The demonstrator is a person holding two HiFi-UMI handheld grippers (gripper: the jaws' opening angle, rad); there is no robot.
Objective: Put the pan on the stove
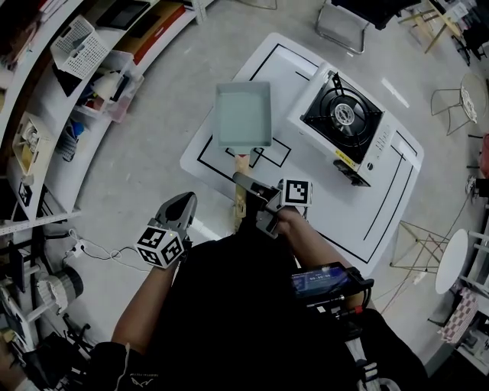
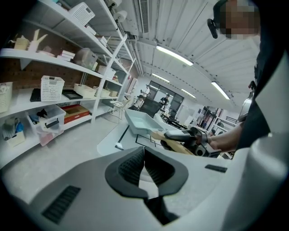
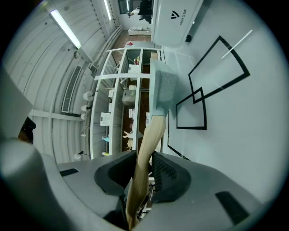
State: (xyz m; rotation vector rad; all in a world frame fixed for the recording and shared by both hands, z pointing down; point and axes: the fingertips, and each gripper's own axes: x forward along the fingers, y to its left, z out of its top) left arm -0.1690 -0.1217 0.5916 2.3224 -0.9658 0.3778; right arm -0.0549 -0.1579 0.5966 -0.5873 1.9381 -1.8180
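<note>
A rectangular pale blue pan [image 1: 243,114] with a wooden handle [image 1: 241,164] hangs over the near left part of the white table [image 1: 359,214]. My right gripper [image 1: 243,183] is shut on that handle, and in the right gripper view the handle [image 3: 146,149] runs between the pads out to the pan [image 3: 162,90]. The portable gas stove [image 1: 345,118] with a black burner stands on the table to the pan's right, apart from it. My left gripper [image 1: 180,205] hangs low at the left over the floor, shut [image 2: 144,164] with nothing in it. From there the pan [image 2: 141,122] shows ahead.
White shelves [image 1: 84,46] with baskets and boxes line the left side. Black outlined rectangles mark the tabletop. A chair [image 1: 344,23] stands beyond the table, and wire stools [image 1: 420,244] stand at the right.
</note>
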